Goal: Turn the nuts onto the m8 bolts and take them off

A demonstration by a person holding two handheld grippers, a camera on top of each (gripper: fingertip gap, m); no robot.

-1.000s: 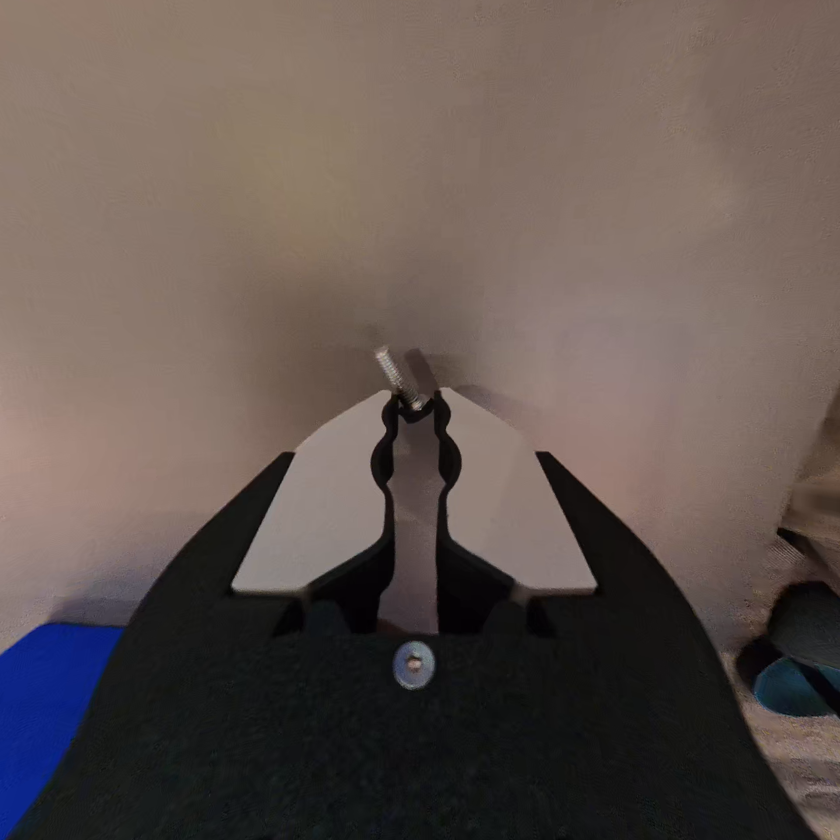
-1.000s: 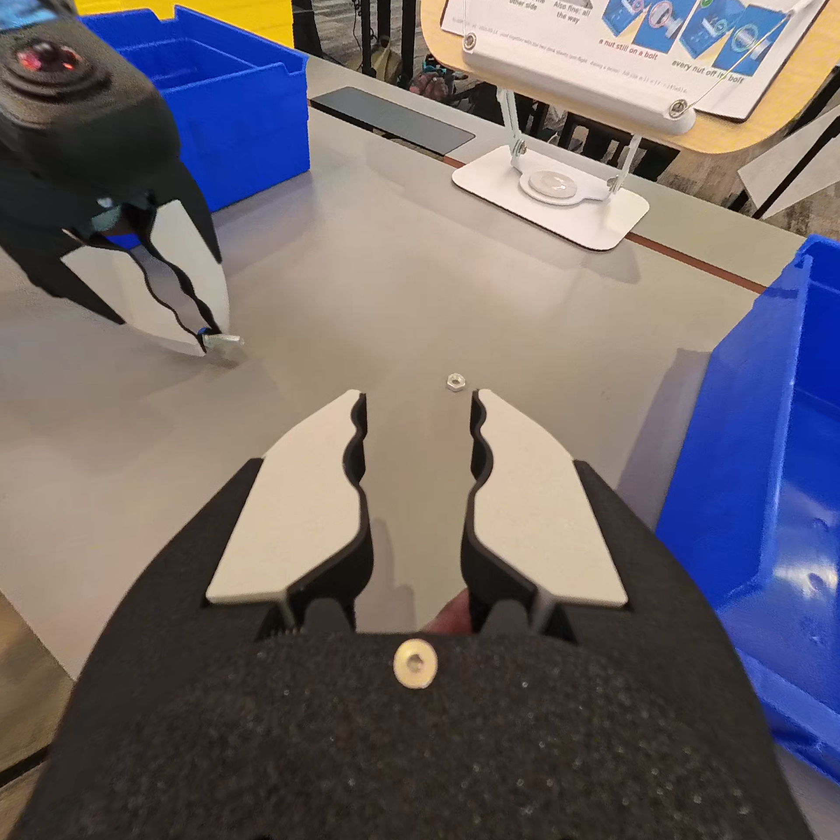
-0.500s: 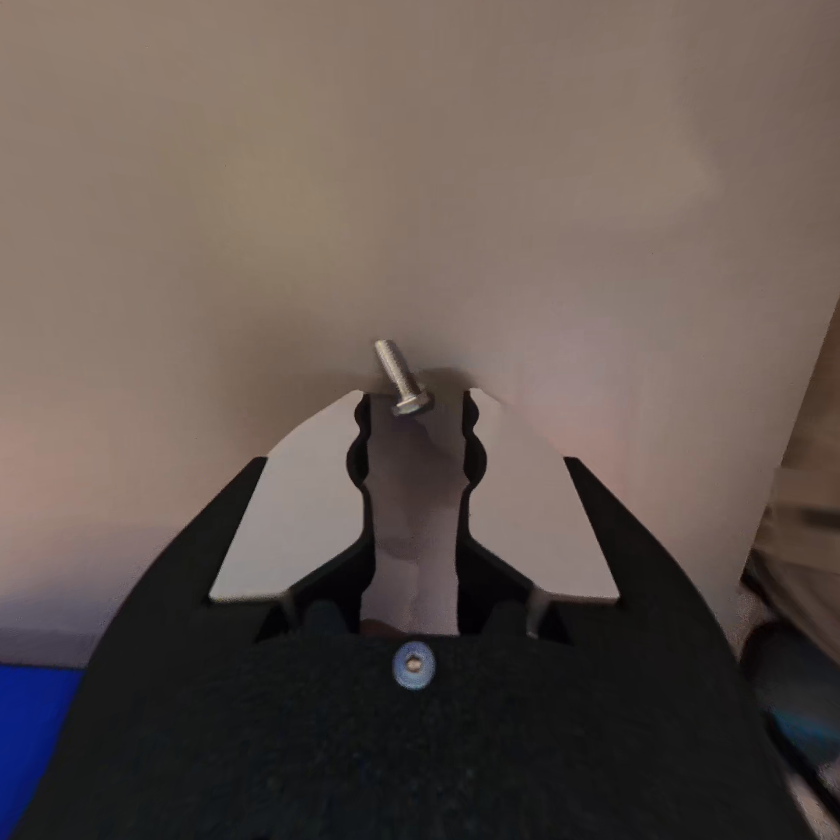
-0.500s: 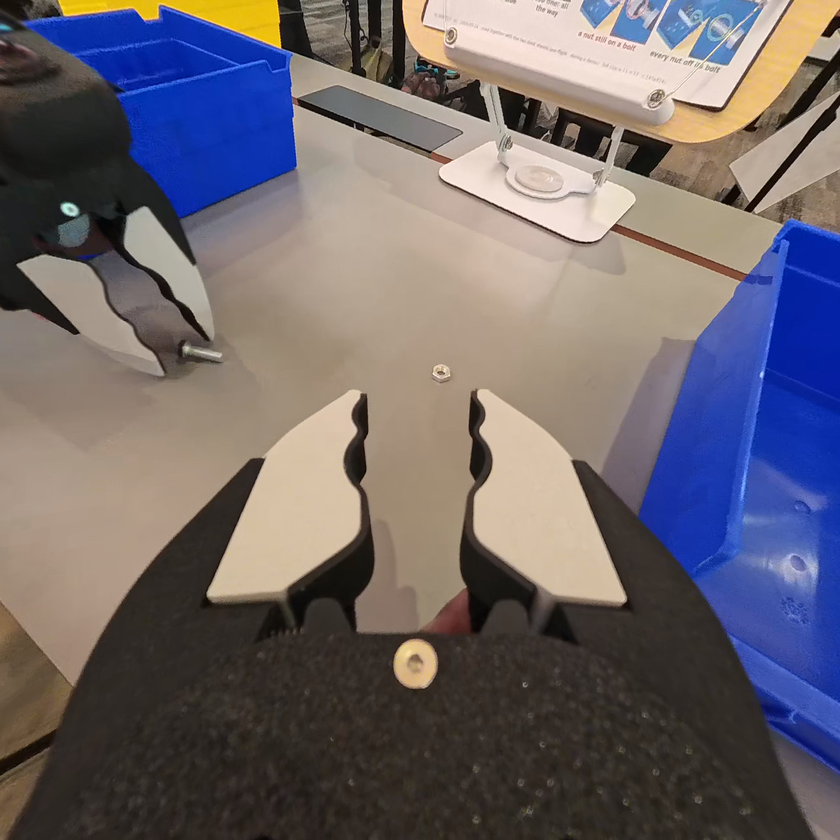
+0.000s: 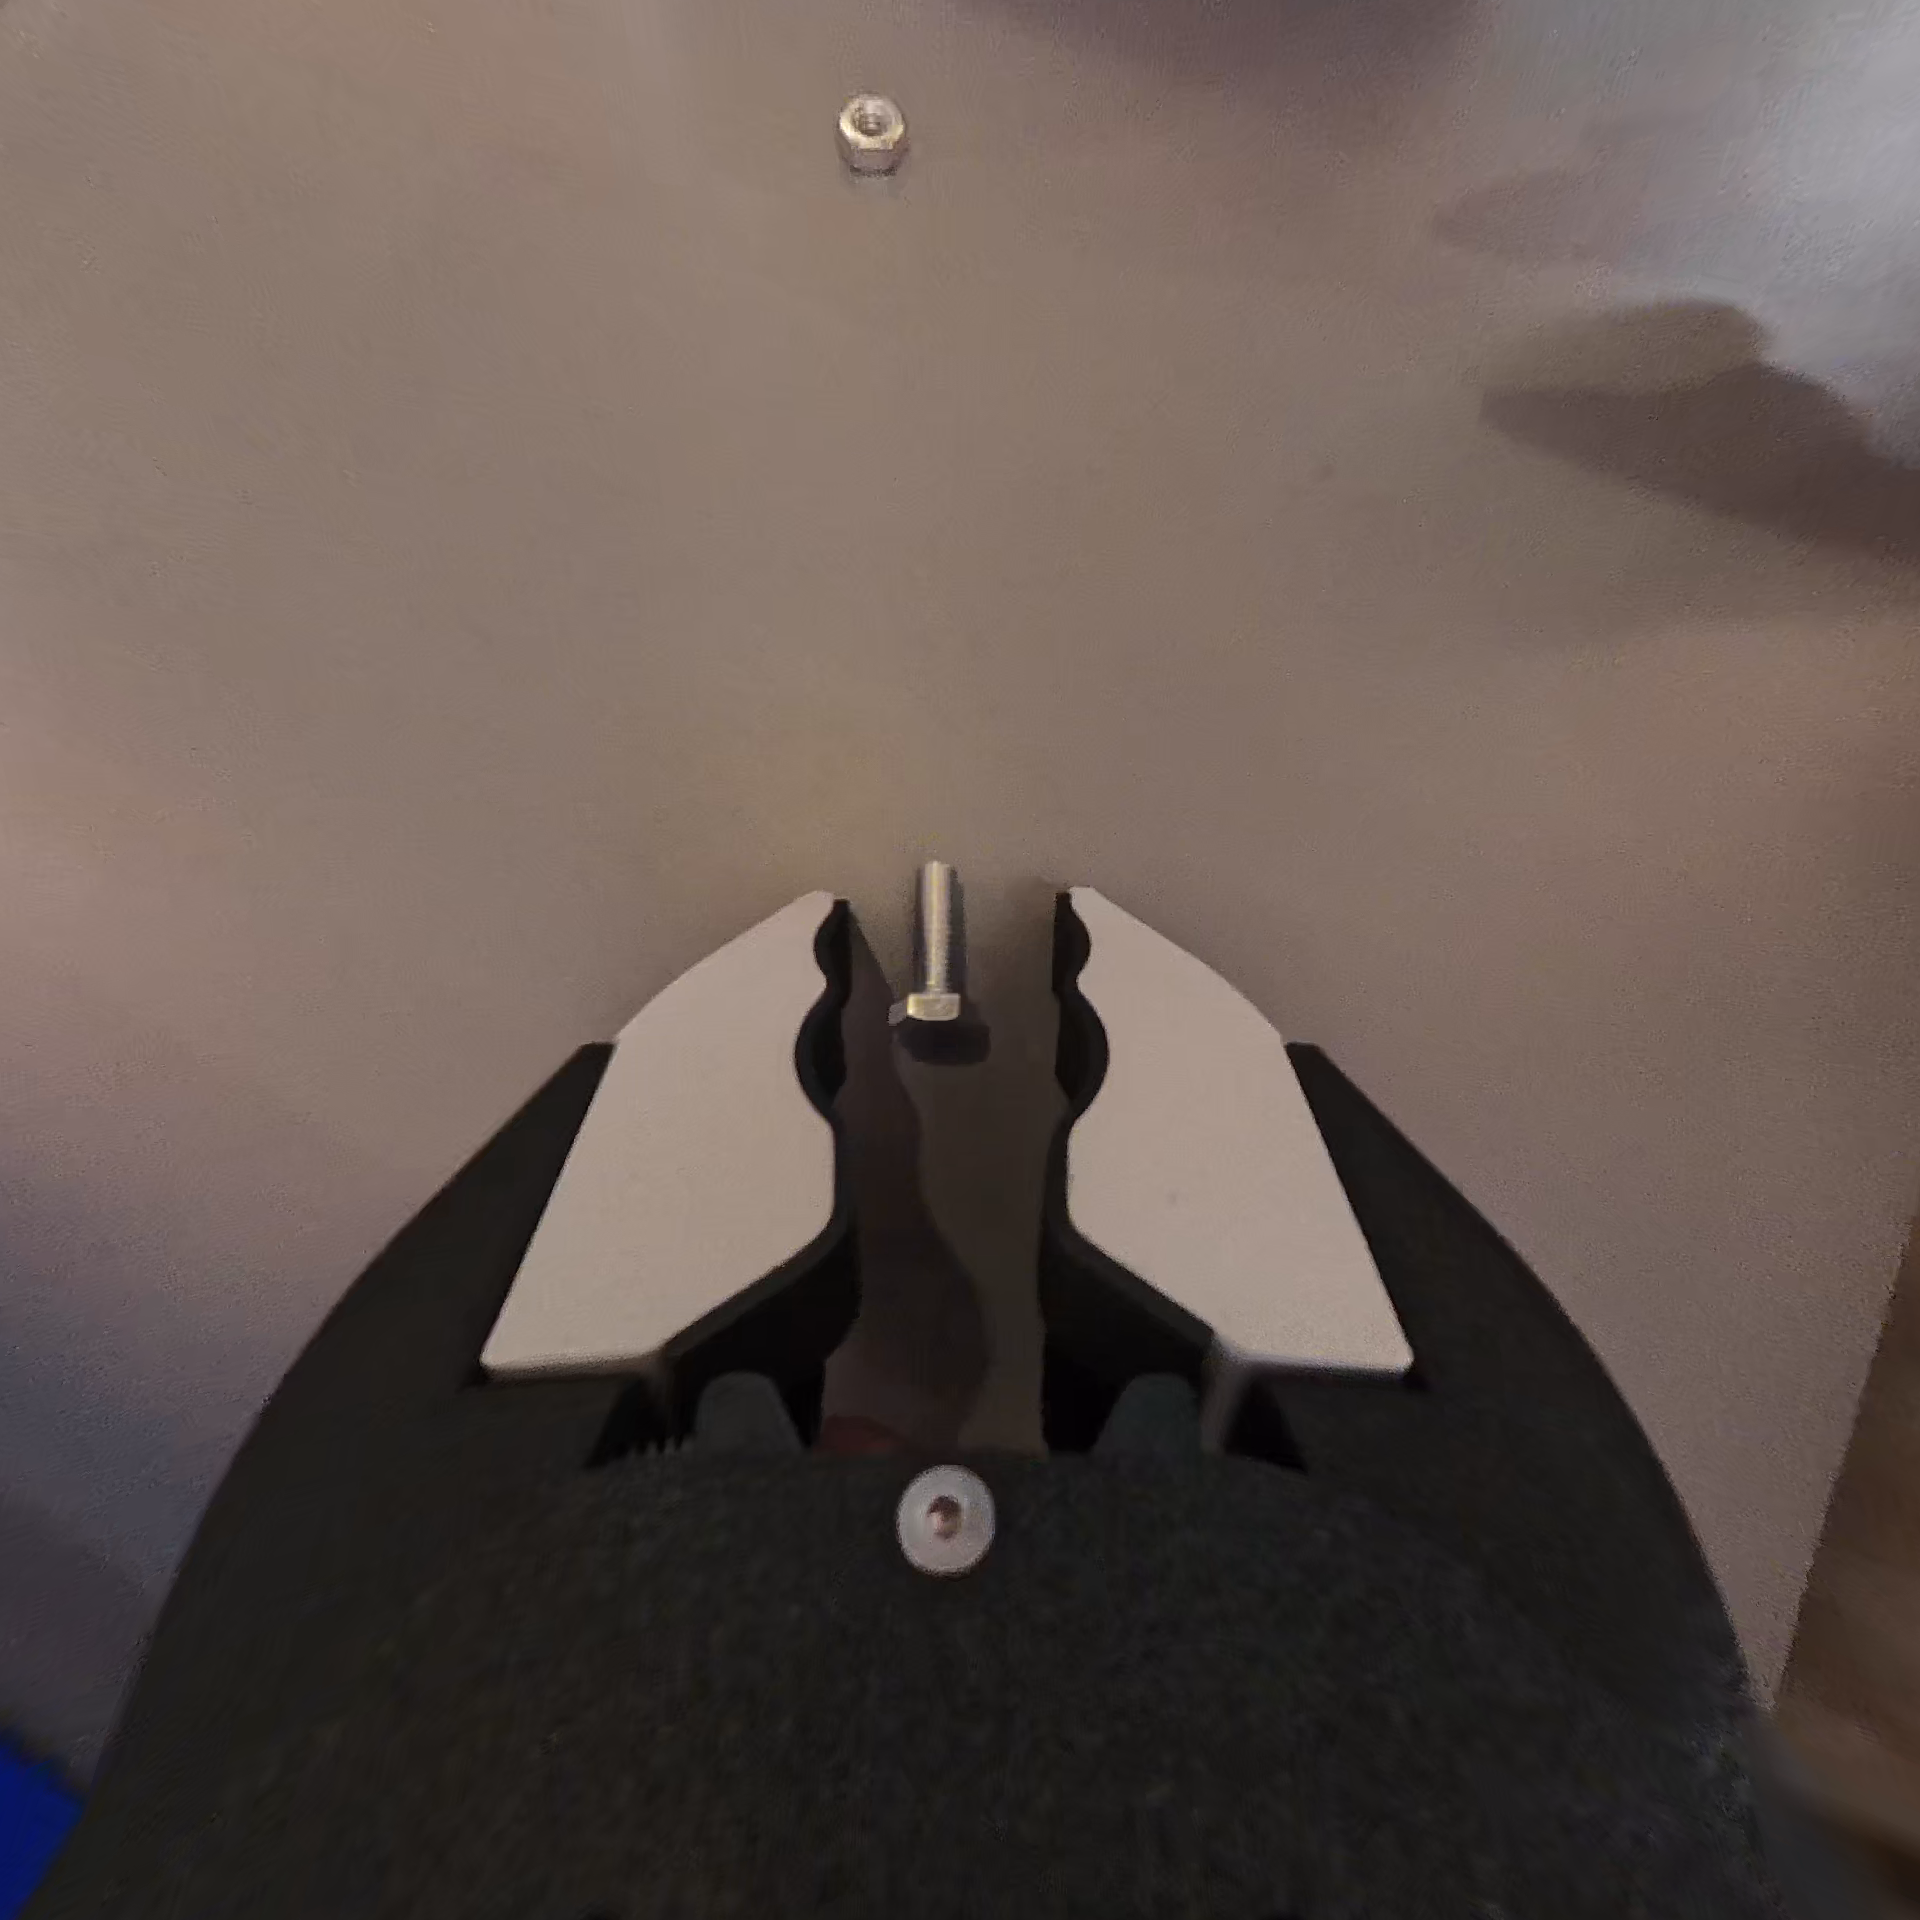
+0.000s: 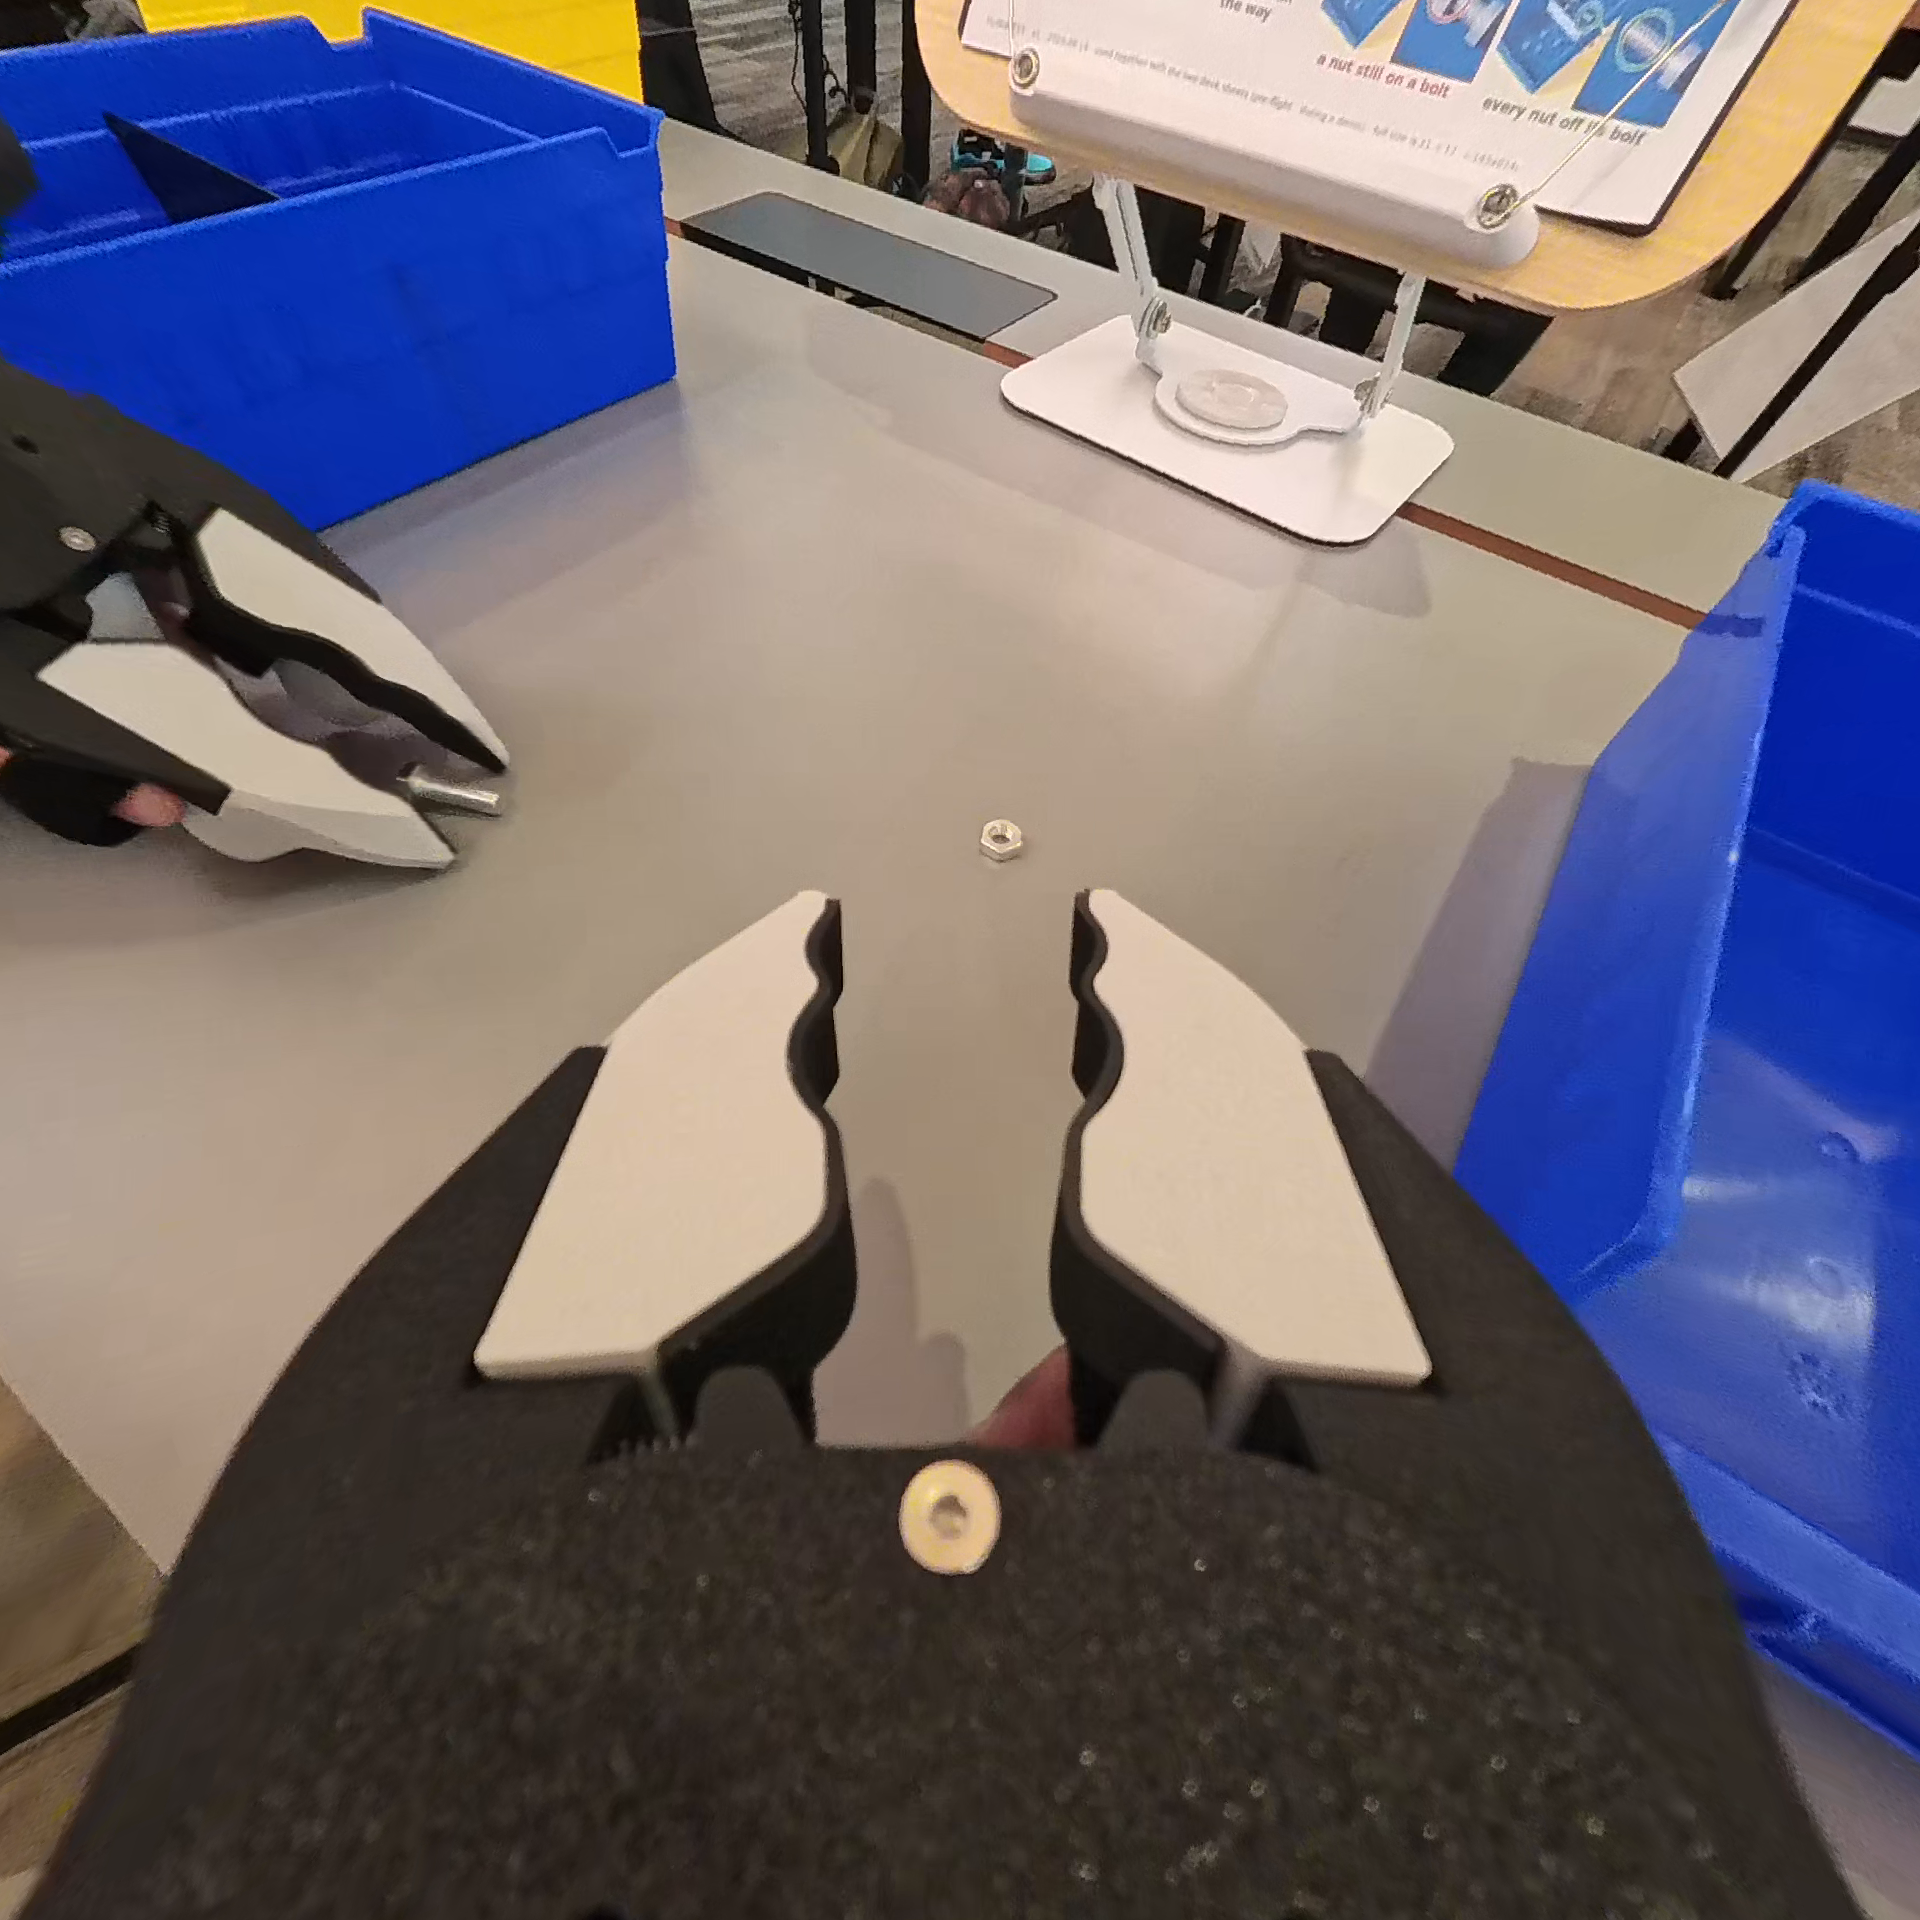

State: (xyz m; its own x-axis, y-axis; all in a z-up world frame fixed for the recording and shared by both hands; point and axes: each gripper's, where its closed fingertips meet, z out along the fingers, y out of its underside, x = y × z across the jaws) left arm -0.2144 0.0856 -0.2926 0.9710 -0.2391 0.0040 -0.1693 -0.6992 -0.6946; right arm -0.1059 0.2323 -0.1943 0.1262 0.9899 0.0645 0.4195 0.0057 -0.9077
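Right gripper (image 6: 954, 904) gaping, empty, just short of loose nut (image 6: 997, 837) on grey worktop (image 6: 831, 623). Left gripper (image 5: 948, 909) spread around bolt (image 5: 937, 961), lying free between its fingers. Risk: closing off-centre, rolling bolt away across smooth worktop.

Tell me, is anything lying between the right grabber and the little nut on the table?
No, nothing visible blocks it. The nut sits alone on the grey table, just past the open right gripper. The bolt lies off to the side, between the fingers of the open left gripper.
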